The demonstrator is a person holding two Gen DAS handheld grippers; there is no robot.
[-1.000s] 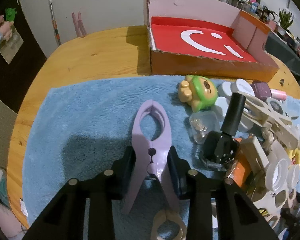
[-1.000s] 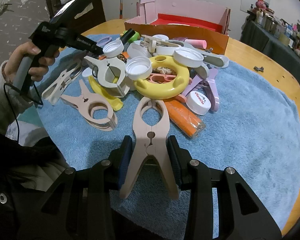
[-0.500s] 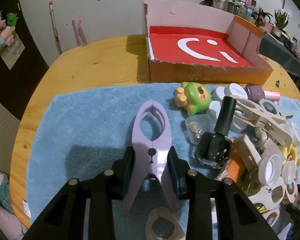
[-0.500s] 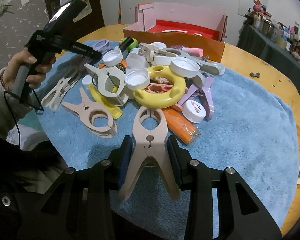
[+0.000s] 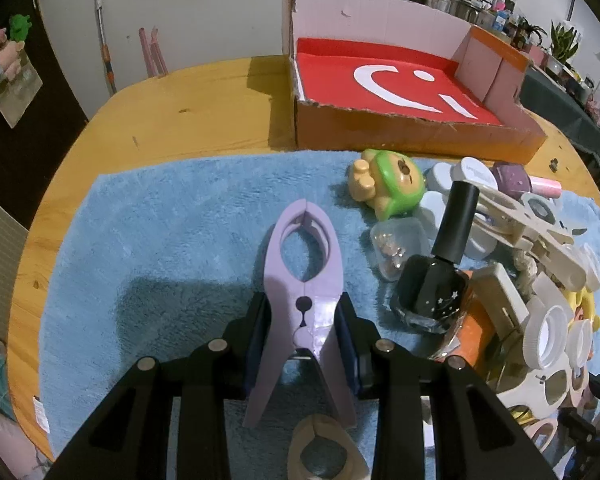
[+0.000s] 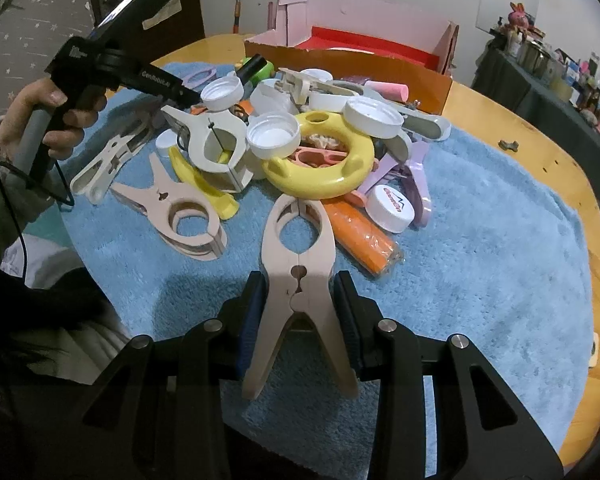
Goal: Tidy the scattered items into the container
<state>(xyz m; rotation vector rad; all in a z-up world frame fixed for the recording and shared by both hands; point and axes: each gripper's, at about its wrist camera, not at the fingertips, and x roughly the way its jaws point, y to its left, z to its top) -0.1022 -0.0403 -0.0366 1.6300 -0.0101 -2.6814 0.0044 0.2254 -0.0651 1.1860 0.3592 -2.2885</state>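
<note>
My left gripper [image 5: 302, 330] is shut on a purple clamp [image 5: 303, 280] and holds it above the blue towel [image 5: 171, 220]. My right gripper [image 6: 298, 312] is shut on a beige clamp [image 6: 297, 264], also above the towel [image 6: 480, 280]. The container is a cardboard box with a red floor [image 5: 380, 80], at the far side of the table; it shows in the right wrist view [image 6: 364, 52] behind the pile. The left gripper's body [image 6: 111, 68] shows at the left of the right wrist view.
A pile of items lies on the towel: a yellow ring [image 6: 320, 160], white caps [image 6: 273, 136], an orange tube [image 6: 364, 236], a black bottle [image 5: 436, 280], a green-and-yellow toy [image 5: 388, 188] and more clamps [image 6: 179, 212]. The wooden table [image 5: 179, 112] surrounds the towel.
Both grippers have lifted a little with their clamps and drawn slightly back from the pile. The box looks nearer in the left wrist view.
</note>
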